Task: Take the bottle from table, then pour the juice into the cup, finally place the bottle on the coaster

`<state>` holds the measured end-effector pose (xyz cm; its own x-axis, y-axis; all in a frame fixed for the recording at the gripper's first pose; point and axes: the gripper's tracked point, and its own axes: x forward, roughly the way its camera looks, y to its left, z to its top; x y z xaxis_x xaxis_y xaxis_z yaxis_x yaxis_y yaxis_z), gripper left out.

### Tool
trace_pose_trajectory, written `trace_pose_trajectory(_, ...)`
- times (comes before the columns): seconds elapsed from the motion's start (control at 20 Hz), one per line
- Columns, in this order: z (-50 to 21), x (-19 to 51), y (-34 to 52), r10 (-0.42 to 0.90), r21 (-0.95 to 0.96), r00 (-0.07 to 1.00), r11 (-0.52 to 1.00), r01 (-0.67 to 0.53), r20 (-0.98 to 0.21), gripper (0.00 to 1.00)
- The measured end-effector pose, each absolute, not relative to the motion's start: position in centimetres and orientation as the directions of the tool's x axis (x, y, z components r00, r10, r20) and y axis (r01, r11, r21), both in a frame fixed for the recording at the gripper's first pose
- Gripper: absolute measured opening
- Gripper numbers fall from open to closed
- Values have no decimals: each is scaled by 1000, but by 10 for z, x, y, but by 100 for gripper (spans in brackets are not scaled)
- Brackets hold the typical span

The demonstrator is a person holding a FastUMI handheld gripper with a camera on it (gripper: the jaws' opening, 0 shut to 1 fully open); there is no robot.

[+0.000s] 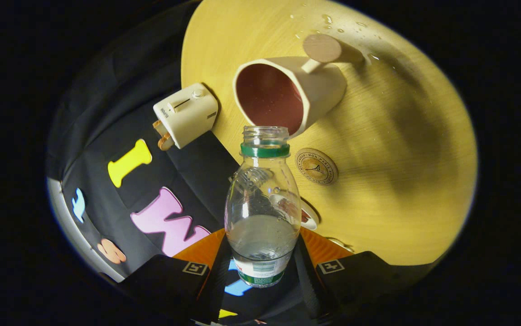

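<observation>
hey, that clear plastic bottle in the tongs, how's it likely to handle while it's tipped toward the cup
The bottle, clamped low between the tongs, looks thin clear plastic, so it may flex under squeeze. It seems under half full, so probably light. Uncapped, mouth near the cup; liquid could slosh out quickly.

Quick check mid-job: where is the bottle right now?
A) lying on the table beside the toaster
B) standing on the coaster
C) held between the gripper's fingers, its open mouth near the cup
C: the bottle sits clamped between the two fingers of the gripper, uncapped, its mouth just at the rim of the cup; the coaster is bare.
</observation>
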<state>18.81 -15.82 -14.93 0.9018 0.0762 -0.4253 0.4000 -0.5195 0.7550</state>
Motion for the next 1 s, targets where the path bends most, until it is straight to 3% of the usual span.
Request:
trace_pose_trajectory(0.35, -126, 168, -143, 119, 890, 896, -115, 441, -429, 73)
trace_pose_trajectory(0.55, -105, 158, -139, 115, 905, 905, 183, 385, -409, 73)
trace_pose_trajectory(0.8, -77, 148, -143, 85, 807, 926, 525, 272, -367, 73)
trace_pose_trajectory(1.0, -75, 140, -138, 60, 588, 943, 794, 153, -326, 73)
